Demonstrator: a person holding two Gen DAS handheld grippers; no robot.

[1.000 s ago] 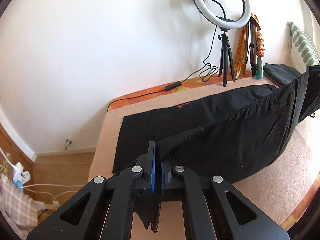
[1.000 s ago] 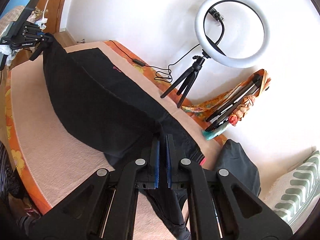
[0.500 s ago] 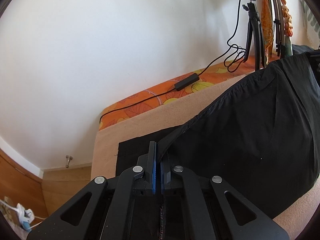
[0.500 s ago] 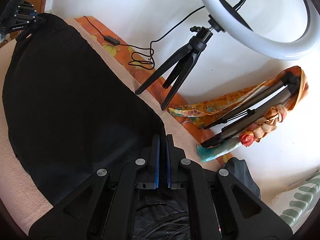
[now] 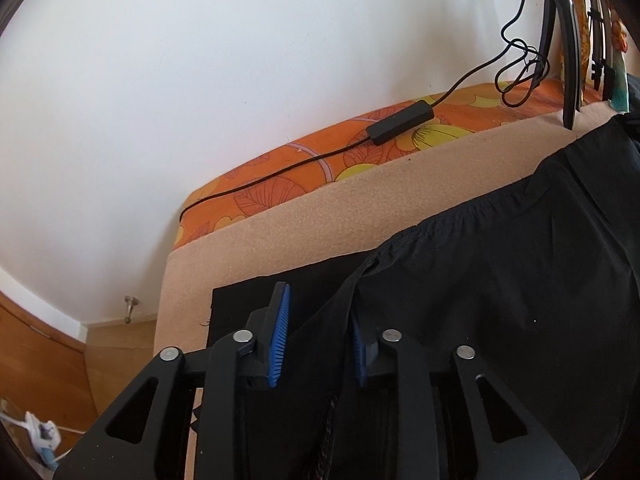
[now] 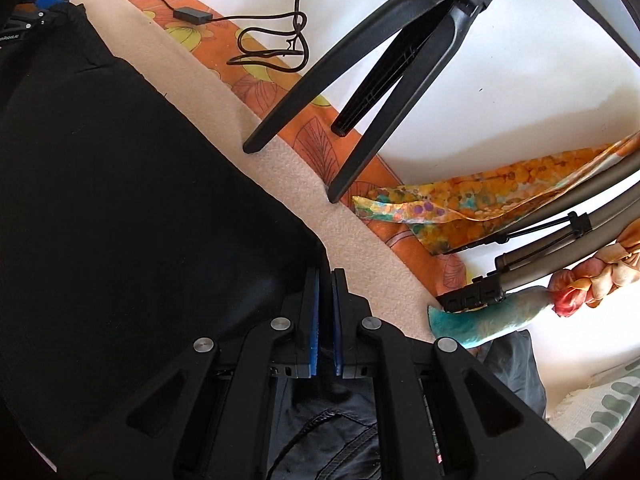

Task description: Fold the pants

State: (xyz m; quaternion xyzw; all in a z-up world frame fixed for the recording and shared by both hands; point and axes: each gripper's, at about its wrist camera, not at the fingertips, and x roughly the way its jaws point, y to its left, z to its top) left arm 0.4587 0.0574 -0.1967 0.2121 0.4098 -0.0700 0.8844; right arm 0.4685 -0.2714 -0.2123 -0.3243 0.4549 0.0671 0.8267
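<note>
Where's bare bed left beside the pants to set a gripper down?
A beige blanket strip runs bare between the black pants and the orange sheet, widest at the left-end corner. The sheet carries a cable with its inline box. Near the right gripper it is crowded: tripod legs, scarf, folded stand.

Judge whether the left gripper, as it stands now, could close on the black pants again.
Probably yes: the left gripper is open with the pants hem lying between its blue pads, and nothing blocks the gap.
</note>
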